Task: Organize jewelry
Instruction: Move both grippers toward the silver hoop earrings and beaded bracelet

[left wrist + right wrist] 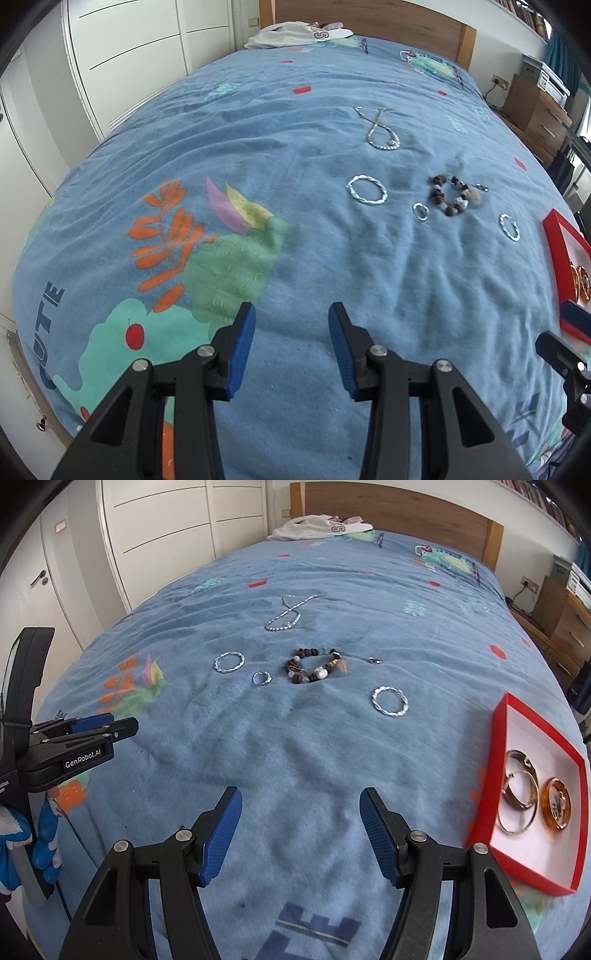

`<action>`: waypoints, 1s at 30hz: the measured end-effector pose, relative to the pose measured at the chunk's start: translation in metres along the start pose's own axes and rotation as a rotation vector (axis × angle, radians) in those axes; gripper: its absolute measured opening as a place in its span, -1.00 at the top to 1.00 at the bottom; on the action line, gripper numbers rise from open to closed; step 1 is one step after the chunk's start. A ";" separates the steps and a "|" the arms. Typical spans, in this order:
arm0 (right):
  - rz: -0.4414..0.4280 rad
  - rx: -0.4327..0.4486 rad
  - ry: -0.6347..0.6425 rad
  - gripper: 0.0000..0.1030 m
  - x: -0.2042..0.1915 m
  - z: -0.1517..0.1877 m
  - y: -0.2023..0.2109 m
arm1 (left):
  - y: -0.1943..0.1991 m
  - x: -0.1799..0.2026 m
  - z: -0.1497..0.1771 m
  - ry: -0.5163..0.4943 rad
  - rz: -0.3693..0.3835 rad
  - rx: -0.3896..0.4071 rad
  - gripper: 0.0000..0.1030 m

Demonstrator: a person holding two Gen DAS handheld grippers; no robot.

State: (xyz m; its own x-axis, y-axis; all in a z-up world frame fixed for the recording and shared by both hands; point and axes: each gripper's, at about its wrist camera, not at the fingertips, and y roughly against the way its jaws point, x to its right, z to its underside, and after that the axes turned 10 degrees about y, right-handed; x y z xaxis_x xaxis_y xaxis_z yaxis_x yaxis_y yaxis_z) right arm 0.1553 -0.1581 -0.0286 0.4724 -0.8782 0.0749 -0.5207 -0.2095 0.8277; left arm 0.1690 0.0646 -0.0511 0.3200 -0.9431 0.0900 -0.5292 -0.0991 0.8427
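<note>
Left gripper [291, 317]: jaws apart, nothing between the blue ribbed pads, only bed cover beneath. Right gripper [301, 803]: jaws likewise spread and empty.

Landmark: brown wooden bead bracelet with pale beads [314, 666], lying flat on the blue patterned bedspread [295, 760], ahead of both grippers, apart from them.
- Small silver ring [261, 678]: just left of the bracelet.
- Twisted silver bangle [229, 662]: further left, past the ring.
- Silver chain necklace [288, 614], looped: beyond the bracelet, toward the wooden headboard [406, 513].
- Tiny silver clasp piece [375, 660]: just right of the bracelet.
- Second twisted silver bangle [390, 700]: right of and nearer than the bracelet.
- Red-rimmed shallow box with white lining [495, 738]: far right of the bracelet, at the bed edge. Inside: gold-toned hoops [517, 801] overlapping, amber round piece [556, 803] beside them.

White garment [321, 526] crumpled by the headboard.
</note>
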 end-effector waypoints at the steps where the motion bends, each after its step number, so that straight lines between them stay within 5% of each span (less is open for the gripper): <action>1: -0.002 -0.001 0.003 -0.27 -0.001 -0.001 -0.002 | -0.002 -0.001 -0.001 0.003 0.000 -0.001 0.24; 30: -0.021 -0.016 0.018 -0.27 0.001 -0.034 -0.047 | -0.044 0.018 -0.035 0.005 0.061 0.004 0.23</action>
State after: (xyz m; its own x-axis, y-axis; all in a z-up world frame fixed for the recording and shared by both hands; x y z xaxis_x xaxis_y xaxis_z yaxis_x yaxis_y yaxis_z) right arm 0.2048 -0.1346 -0.0489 0.4963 -0.8656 0.0670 -0.4991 -0.2213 0.8378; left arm 0.2257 0.0634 -0.0675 0.2904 -0.9460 0.1439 -0.5514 -0.0425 0.8332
